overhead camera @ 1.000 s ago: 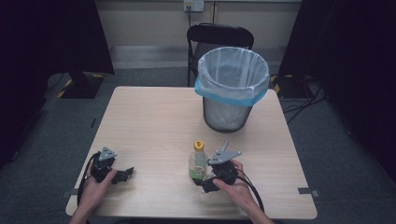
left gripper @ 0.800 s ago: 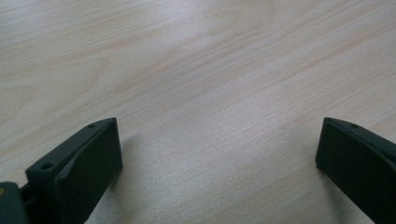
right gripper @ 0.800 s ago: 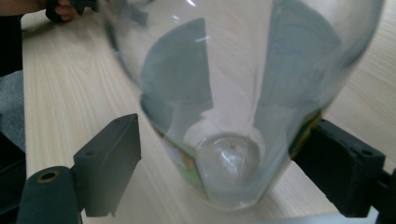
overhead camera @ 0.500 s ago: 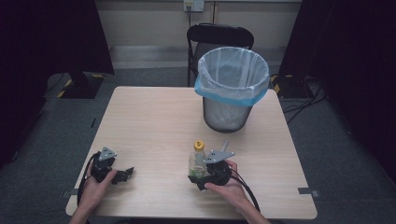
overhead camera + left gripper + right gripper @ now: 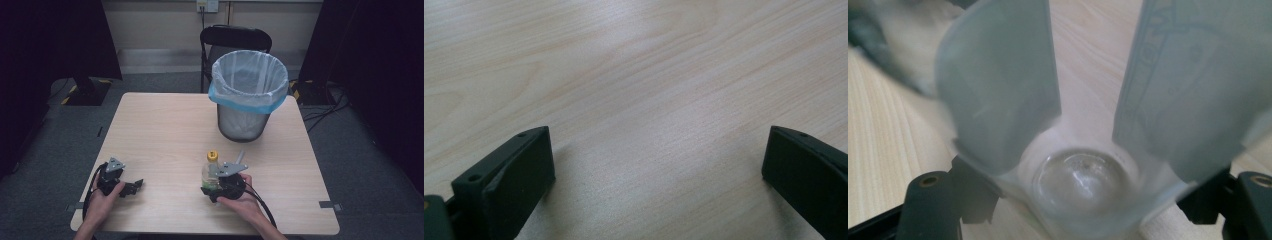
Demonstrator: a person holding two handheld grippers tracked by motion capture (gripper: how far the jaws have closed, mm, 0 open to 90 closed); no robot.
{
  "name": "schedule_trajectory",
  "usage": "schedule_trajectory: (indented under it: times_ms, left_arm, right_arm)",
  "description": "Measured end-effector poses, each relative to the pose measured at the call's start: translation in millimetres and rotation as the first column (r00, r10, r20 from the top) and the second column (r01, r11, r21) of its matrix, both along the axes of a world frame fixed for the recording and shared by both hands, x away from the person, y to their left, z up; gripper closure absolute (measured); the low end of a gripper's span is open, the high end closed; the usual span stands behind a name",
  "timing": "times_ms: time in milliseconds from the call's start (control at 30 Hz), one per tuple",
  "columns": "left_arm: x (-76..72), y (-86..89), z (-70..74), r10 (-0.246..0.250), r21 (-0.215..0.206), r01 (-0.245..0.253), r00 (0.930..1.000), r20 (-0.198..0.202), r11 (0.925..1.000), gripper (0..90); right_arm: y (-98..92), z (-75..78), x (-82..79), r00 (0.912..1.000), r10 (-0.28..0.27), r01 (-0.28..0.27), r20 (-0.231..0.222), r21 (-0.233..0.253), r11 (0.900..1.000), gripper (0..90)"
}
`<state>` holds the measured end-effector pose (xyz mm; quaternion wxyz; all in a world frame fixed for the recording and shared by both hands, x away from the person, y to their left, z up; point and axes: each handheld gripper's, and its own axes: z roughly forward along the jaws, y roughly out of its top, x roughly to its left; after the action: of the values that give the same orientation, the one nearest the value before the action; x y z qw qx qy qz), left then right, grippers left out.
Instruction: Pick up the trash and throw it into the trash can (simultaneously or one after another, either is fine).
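While clamped low on the bottle (image 5: 211,172), just short of the bin (image 5: 248,95) on the near side, risks tipping it: grip sits near the base, cap end stands free above, so any quick lift or swing toward the bin could lever the clear body out of the jaws. Could also crush or slip, since thin plastic looks slick between the pads. Right gripper (image 5: 216,186): closed onto the bottle, jaws pressed against both sides of its foot, seen from below in the right gripper view (image 5: 1083,182). Left gripper (image 5: 131,187): far from the bin toward the near left corner of the table (image 5: 165,130), jaws spread wide over bare wood, holding nothing.
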<state>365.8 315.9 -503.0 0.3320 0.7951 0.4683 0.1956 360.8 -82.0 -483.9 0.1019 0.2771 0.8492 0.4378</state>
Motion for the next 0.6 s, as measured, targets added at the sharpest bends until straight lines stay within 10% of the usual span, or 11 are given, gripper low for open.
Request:
schedule_trajectory:
  times_ms: [600]
  left_arm:
    - [0.1,0.1,0.0,-0.002,0.000,0.002,1.0000,0.000,1.0000,0.0]
  right_arm:
    - [5.4,9.8,-1.7,1.0000,-0.001,0.001,0.003,-0.010,1.000,28.0]
